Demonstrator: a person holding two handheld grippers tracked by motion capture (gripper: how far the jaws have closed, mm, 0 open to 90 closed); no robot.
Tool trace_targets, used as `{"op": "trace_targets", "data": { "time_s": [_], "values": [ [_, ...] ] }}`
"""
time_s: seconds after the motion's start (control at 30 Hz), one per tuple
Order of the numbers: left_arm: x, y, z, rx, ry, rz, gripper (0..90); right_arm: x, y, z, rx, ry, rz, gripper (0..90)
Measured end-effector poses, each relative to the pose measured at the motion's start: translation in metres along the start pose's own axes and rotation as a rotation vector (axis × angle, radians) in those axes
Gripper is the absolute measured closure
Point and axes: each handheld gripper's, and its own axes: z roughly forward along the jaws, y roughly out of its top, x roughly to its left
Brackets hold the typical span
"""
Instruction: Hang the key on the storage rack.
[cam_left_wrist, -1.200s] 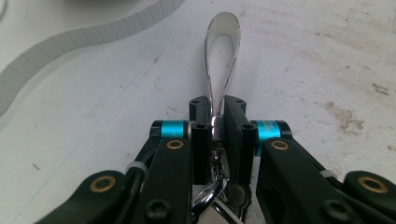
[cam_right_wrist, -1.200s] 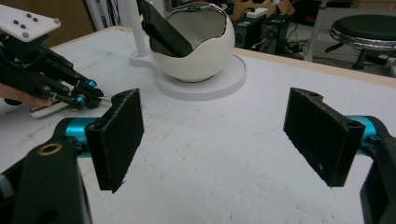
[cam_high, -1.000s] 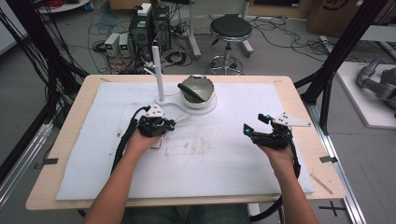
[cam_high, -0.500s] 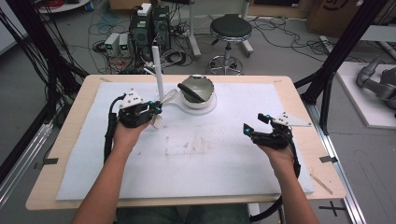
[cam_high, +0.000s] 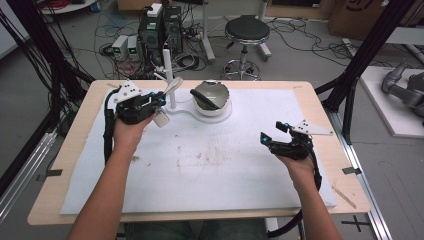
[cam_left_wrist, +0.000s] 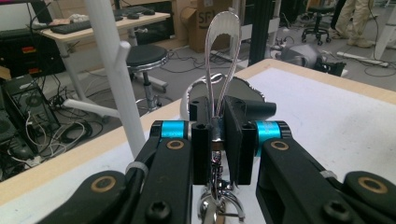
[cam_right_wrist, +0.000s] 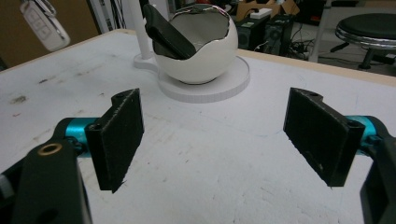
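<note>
Aloft, left gripper (cam_high: 159, 100) clamped on key-fob strap loop (cam_left_wrist: 223, 56) beside white peg stand (cam_high: 169, 75), right gripper (cam_right_wrist: 212, 135) wide open, holding nothing

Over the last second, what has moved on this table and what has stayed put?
The left claw, shut on the loop of a key fob, has risen and moved from the middle of the mat toward the white stand; the fob now hangs under it beside the post. The right claw kept still, jaws open and holding nothing. The white bowl with the dark thing inside has not shifted.
</note>
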Motion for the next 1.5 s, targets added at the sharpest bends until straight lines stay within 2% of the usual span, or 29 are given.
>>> {"op": "trace_targets", "data": {
  "time_s": [0.07, 0.17, 0.27, 0.37, 0.5, 0.67, 1.03, 1.27, 1.5],
  "values": [
    [0.005, 0.007, -0.002, -0.011, 0.024, -0.004, 81.4, -0.001, 0.0, 0.0, 0.003, -0.002, -0.001, 20.7],
    [0.009, 0.011, -0.003, -0.017, 0.031, -0.007, 81.4, -0.001, 0.0, 0.0, -0.001, -0.005, -0.001, 20.6],
    [0.015, 0.017, -0.003, -0.012, 0.056, 0.003, 81.4, -0.002, -0.001, 0.0, 0.002, -0.004, 0.004, 20.7],
    [0.021, 0.019, -0.003, -0.015, 0.072, -0.009, 81.4, -0.002, -0.001, 0.0, 0.007, -0.006, 0.005, 20.7],
    [0.028, 0.016, -0.001, -0.01, 0.094, -0.022, 81.4, -0.002, -0.001, 0.0, 0.006, -0.007, 0.007, 20.6],
    [0.034, 0.013, 0.004, -0.003, 0.1, -0.041, 81.4, -0.003, -0.002, 0.001, 0.011, -0.007, 0.007, 20.7],
    [0.039, 0.01, 0.021, 0.041, 0.122, -0.035, 81.4, -0.001, -0.002, 0.003, 0.028, -0.002, 0.005, 20.7],
    [0.043, 0.001, 0.032, 0.063, 0.126, -0.061, 81.3, -0.002, -0.002, 0.002, 0.025, -0.005, 0.002, 20.7],
    [0.046, -0.006, 0.035, 0.086, 0.142, -0.074, 80.9, -0.003, -0.002, 0.002, 0.019, -0.002, 0.006, 20.6]
  ]
}}
